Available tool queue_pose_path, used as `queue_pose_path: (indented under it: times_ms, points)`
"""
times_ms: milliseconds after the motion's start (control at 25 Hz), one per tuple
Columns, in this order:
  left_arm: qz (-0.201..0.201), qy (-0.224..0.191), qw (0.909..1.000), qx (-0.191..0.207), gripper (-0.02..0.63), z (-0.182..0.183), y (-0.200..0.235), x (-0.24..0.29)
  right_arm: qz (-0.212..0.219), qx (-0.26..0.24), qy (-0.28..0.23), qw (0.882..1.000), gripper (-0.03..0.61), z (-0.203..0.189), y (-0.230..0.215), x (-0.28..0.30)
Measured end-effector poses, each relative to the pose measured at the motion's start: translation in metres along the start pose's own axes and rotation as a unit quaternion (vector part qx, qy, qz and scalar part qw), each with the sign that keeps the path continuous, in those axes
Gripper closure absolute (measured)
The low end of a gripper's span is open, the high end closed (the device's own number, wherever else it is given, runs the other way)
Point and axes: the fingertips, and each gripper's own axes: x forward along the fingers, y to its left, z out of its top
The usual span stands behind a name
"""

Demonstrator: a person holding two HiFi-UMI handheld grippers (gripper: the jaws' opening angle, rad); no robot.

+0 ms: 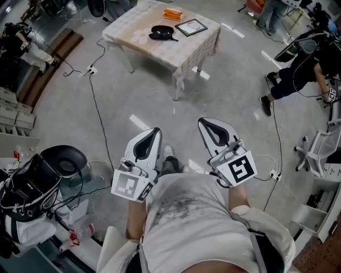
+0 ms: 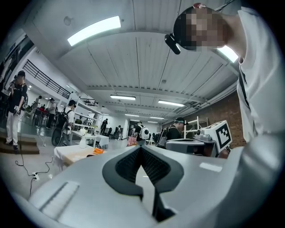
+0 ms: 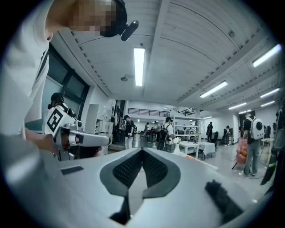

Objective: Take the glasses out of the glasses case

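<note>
Seen from the head view, looking steeply down: shows a person's white-shirted torso at 6 o'clock, with the left gripper at 7 o'clock and the right gripper at 5 o'clock, both held out level over grey floor. Places a cloth-covered table well apart at 12 o'clock, bearing a dark oval object, probably the glasses case though too small to confirm, with a framed card at its 2 o'clock and an orange item at its 1 o'clock. Reveals no glasses as such. Turning to the left gripper view: shows ribbed pads pressed together on nothing, with the table far off at 9 o'clock and the right gripper's marker cube at 3 o'clock. Turning to the right gripper view: shows much the same, jaws fully closed and empty, with the left gripper alongside at 9 o'clock. Reads as the approach, before any contact with the case. Calls next for closing the gap to the table, spreading both sets of jaws, then steadying the case with one gripper while lifting its lid with the other.
</note>
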Motion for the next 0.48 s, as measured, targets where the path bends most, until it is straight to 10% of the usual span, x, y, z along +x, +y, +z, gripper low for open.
queue_pose_path:
  times_ms: [480]
  points:
    - [-0.034,-0.005,0.9994,-0.006,0.609,0.009,0.094,0.063,-0.028,-0.005,0.024,0.999,0.561,-0.005,-0.040,0.094]
